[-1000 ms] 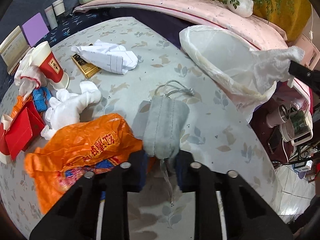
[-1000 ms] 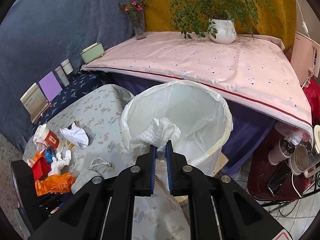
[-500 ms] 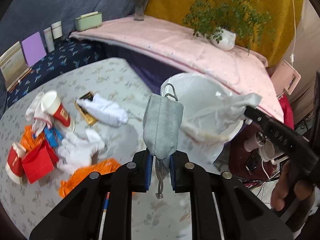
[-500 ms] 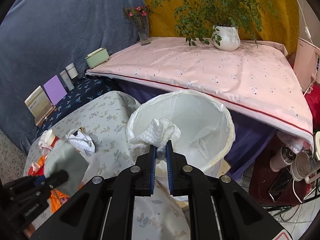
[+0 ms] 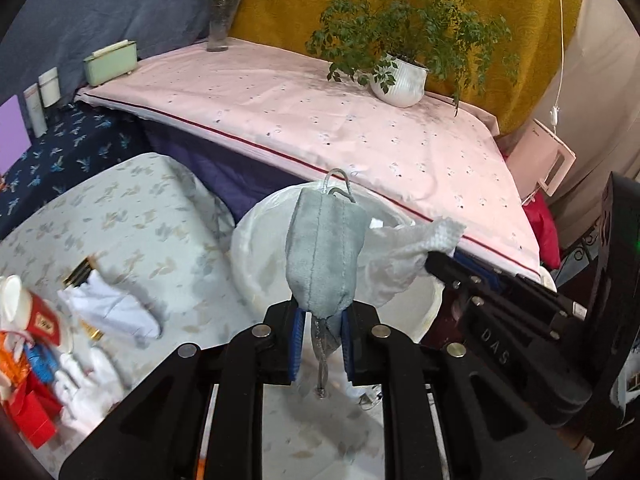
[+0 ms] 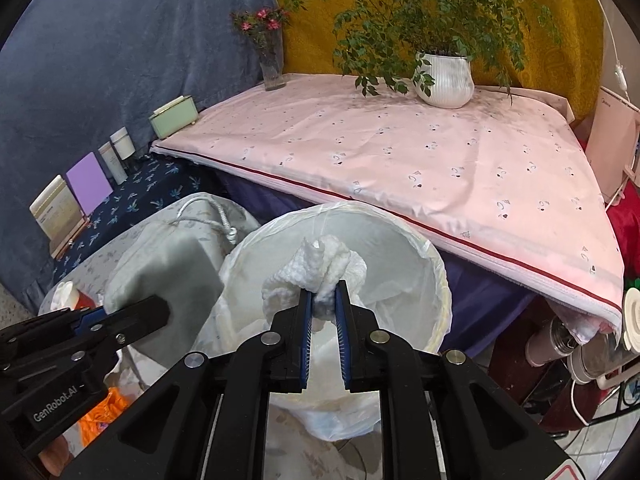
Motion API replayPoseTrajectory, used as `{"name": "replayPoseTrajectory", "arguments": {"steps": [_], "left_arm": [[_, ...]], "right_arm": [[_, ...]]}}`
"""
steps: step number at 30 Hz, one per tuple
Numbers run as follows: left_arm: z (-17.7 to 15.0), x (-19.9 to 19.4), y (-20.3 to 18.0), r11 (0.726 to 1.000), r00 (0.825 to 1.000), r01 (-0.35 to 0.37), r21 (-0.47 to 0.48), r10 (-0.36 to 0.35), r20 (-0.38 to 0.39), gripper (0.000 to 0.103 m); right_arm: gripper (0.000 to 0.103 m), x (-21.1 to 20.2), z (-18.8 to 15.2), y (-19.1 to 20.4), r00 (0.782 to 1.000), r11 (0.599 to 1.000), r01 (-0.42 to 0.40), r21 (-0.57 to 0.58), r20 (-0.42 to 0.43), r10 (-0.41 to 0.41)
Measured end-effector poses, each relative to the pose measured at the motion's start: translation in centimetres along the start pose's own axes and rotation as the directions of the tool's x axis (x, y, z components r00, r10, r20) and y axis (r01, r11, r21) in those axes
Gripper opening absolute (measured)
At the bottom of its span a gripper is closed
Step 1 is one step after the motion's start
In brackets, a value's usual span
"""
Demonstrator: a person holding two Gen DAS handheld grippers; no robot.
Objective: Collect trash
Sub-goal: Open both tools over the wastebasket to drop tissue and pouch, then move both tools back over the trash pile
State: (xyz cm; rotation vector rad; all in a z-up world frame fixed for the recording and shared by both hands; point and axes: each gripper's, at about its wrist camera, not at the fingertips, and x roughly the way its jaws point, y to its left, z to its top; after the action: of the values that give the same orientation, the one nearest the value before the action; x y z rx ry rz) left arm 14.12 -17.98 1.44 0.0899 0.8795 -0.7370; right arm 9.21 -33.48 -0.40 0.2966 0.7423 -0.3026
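My left gripper (image 5: 322, 322) is shut on a grey drawstring pouch (image 5: 323, 248) and holds it upright in the air over the near rim of the white-lined trash bin (image 5: 256, 272). In the right wrist view the pouch (image 6: 164, 272) hangs at the bin's left side. My right gripper (image 6: 323, 312) is shut on the bunched edge of the bin's white plastic liner (image 6: 320, 264) and holds the bin (image 6: 400, 264) open. In the left wrist view the right gripper (image 5: 432, 260) pinches that liner edge (image 5: 436, 236) at the bin's right.
On the floral table (image 5: 132, 216) lie crumpled white paper (image 5: 108, 308), a red-and-white paper cup (image 5: 32, 312), white tissues (image 5: 92, 376), red packaging (image 5: 28, 420) and an orange bag (image 6: 100, 412). A pink-covered bed (image 6: 400, 152) with a potted plant (image 6: 444, 76) stands behind the bin.
My left gripper has lifted the grey pouch off the table and carried it right, up to the bin's rim. My right gripper still holds the liner edge.
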Motion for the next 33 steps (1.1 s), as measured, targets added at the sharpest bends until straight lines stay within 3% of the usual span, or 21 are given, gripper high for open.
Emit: {"name": "replayPoseTrajectory", "arguments": {"steps": [2,3,4,6,8,10,16,23,28,33], "left_arm": [[0.4,1.1,-0.2,1.0,1.0,0.012,-0.007,-0.012,0.005,0.023],[0.5,1.5,-0.3,1.0,1.0,0.004,-0.002,-0.004,0.011,0.035],[0.6,1.7,-0.5,1.0,1.0,-0.021,0.005,0.021,0.019,0.041],[0.7,1.7,-0.4,0.999,0.998,-0.048,0.005,0.048,0.038,0.049],[0.8,1.5,0.1,0.999,0.998,-0.051,-0.015,0.051,0.041,0.056],[0.8,1.0,0.7,0.998,0.997,-0.057,-0.033,0.059,0.046,0.056],[0.1,-1.1,2.5,0.993,0.992,-0.095,-0.07,0.1,0.073,0.058],[-2.4,-4.2,4.9,0.977,0.978,-0.178,-0.116,0.189,0.087,0.069],[-5.6,-6.6,8.5,0.952,0.97,-0.218,-0.215,0.236,0.059,0.08],[-9.6,-8.4,12.2,0.913,0.951,-0.297,-0.278,0.311,0.003,0.081]], "right_arm": [[0.019,0.6,0.3,-0.2,1.0,1.0,0.011,0.004,-0.001,-0.011],[0.023,0.7,0.4,-0.3,1.0,1.0,0.02,0.008,0.002,-0.02],[0.034,0.8,0.5,-0.4,1.0,0.999,0.029,0.013,0.008,-0.03],[0.04,0.6,0.7,-0.4,0.999,0.999,0.048,0.01,0.021,-0.049],[0.046,0.3,0.8,-0.4,0.998,0.999,0.052,0.004,0.032,-0.052],[0.05,-0.1,0.9,-0.4,0.997,0.999,0.053,0.001,0.047,-0.053],[0.052,-1.9,0.8,0.6,0.997,0.999,0.033,-0.006,0.074,-0.032],[0.059,-4.0,-0.6,3.2,0.996,0.999,-0.002,-0.039,0.084,0.005],[0.06,-5.0,-2.1,5.6,0.996,0.997,-0.029,-0.073,0.077,0.035],[0.062,-5.7,-3.7,8.2,0.995,0.993,-0.067,-0.102,0.062,0.073]]}}
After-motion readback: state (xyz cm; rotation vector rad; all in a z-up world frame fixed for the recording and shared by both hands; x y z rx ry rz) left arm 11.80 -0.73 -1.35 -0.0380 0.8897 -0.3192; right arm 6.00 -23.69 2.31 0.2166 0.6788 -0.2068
